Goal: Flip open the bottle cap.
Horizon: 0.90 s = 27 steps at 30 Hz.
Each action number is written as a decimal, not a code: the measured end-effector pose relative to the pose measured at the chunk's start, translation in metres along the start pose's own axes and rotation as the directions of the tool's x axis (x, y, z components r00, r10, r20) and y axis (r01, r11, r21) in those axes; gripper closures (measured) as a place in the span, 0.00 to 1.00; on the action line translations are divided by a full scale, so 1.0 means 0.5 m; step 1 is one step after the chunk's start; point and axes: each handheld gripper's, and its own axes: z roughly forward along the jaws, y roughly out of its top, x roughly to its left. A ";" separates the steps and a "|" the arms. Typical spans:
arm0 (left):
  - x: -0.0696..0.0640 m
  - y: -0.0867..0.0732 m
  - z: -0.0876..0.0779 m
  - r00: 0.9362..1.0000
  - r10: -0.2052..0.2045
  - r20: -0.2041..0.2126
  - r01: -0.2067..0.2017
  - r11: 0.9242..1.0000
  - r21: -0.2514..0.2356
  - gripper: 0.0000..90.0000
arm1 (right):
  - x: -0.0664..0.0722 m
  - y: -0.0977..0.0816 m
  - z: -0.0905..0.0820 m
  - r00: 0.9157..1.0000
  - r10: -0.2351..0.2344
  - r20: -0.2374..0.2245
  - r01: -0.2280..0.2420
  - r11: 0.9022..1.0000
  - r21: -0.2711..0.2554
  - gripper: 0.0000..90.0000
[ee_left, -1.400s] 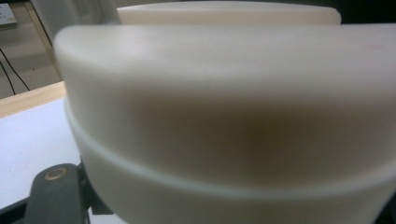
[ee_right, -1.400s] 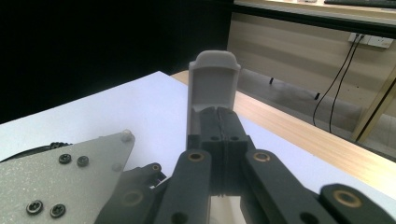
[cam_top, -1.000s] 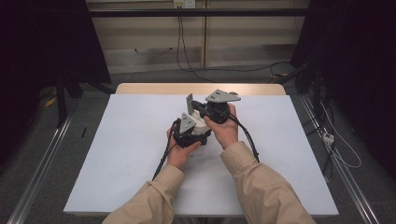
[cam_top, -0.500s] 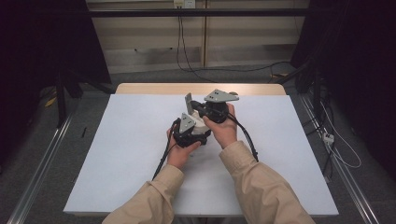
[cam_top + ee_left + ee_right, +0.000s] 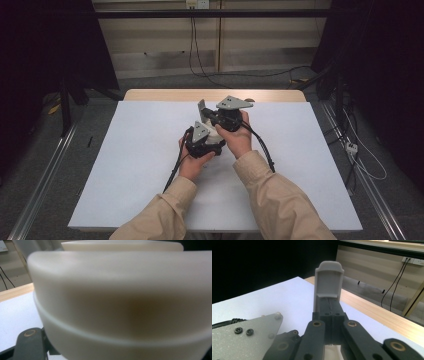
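Both hands meet over the middle of the white table [image 5: 125,165]. My right gripper [image 5: 214,116] [image 5: 331,305] is shut on the lower end of a small grey plastic piece [image 5: 329,282] [image 5: 201,107], which stands upright above the pressed-together jaws. My left gripper [image 5: 204,142] sits just below and left of it. A cream-white rounded object [image 5: 120,305] [image 5: 216,134] lies right against the left gripper's camera, with one black jaw at its lower left. The jaws appear shut on it, and the grip itself is hidden.
Cables [image 5: 175,167] trail from both grippers toward the table's near edge. A wooden strip [image 5: 165,95] borders the far edge. Beyond it are a wall with hanging wires [image 5: 192,45], dark curtains on both sides and floor rails [image 5: 45,175].
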 end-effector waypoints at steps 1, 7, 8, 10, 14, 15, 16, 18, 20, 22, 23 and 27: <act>-0.001 0.000 0.000 1.000 -0.012 -0.001 0.012 1.000 -0.001 0.21 | 0.000 -0.001 0.001 1.000 -0.002 0.000 0.002 1.000 0.002 1.00; 0.000 0.000 0.000 1.000 -0.006 0.006 0.006 1.000 0.001 0.21 | -0.002 -0.004 0.004 1.000 0.004 0.001 -0.004 1.000 0.009 1.00; 0.000 0.000 0.000 1.000 -0.006 0.005 0.006 1.000 0.001 0.21 | -0.002 -0.004 0.005 1.000 0.003 0.000 -0.003 1.000 0.010 1.00; 0.000 0.000 0.001 1.000 -0.006 0.004 0.006 1.000 0.000 0.21 | -0.003 -0.004 0.006 1.000 0.004 0.001 -0.004 1.000 0.012 1.00; 0.000 0.000 0.001 1.000 -0.013 0.005 0.013 1.000 0.001 0.21 | -0.005 -0.006 0.007 1.000 0.006 0.003 -0.006 1.000 0.013 1.00; 0.000 0.000 0.001 1.000 -0.014 0.005 0.014 1.000 0.002 0.21 | -0.005 -0.006 0.007 1.000 0.006 0.003 -0.006 1.000 0.014 1.00; 0.000 0.000 0.001 1.000 -0.015 0.005 0.015 1.000 0.002 0.21 | -0.006 -0.007 0.008 1.000 0.008 0.003 -0.008 1.000 0.014 1.00; 0.000 0.000 0.001 1.000 -0.015 0.005 0.015 1.000 0.002 0.21 | -0.006 -0.007 0.008 1.000 0.006 0.003 -0.006 1.000 0.015 1.00; 0.000 0.000 0.001 1.000 -0.011 0.004 0.011 1.000 0.002 0.21 | -0.006 -0.007 0.008 1.000 0.007 0.002 -0.007 1.000 0.015 1.00; 0.000 0.000 0.001 1.000 -0.013 0.004 0.013 1.000 0.002 0.21 | -0.006 -0.007 0.010 1.000 0.008 0.001 -0.008 1.000 0.013 1.00; 0.000 0.000 0.001 1.000 -0.014 0.005 0.014 1.000 0.002 0.21 | -0.006 -0.007 0.010 1.000 0.004 0.001 -0.004 1.000 0.016 1.00; -0.002 0.000 0.001 1.000 -0.017 -0.013 0.017 1.000 0.002 0.21 | -0.005 -0.007 0.013 1.000 0.000 0.003 0.000 1.000 0.019 1.00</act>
